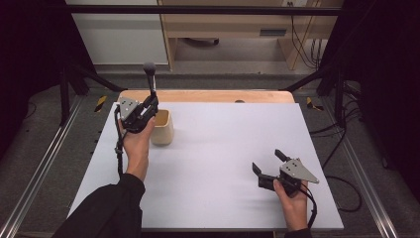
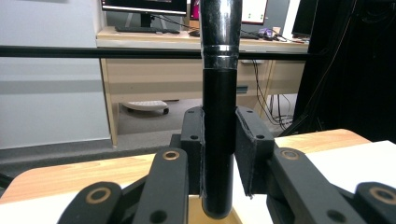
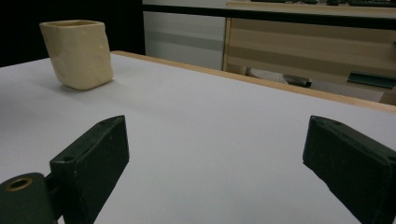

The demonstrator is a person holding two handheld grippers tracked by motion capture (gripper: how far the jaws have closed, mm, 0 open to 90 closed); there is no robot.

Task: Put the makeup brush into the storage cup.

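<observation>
Left gripper (image 1: 148, 106) clamps brush (image 1: 150, 74) upright, upper left of frame, handle end just over cup (image 1: 163, 130). Step: insertion. Next: lower straight into cup, release. Right gripper (image 1: 267, 162) open, idle lower right.

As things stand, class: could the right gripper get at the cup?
Probably yes. The right gripper is open and holds nothing, and bare table lies between it and the cup. The left gripper, holding a brush at the cup's left, might crowd it.
</observation>
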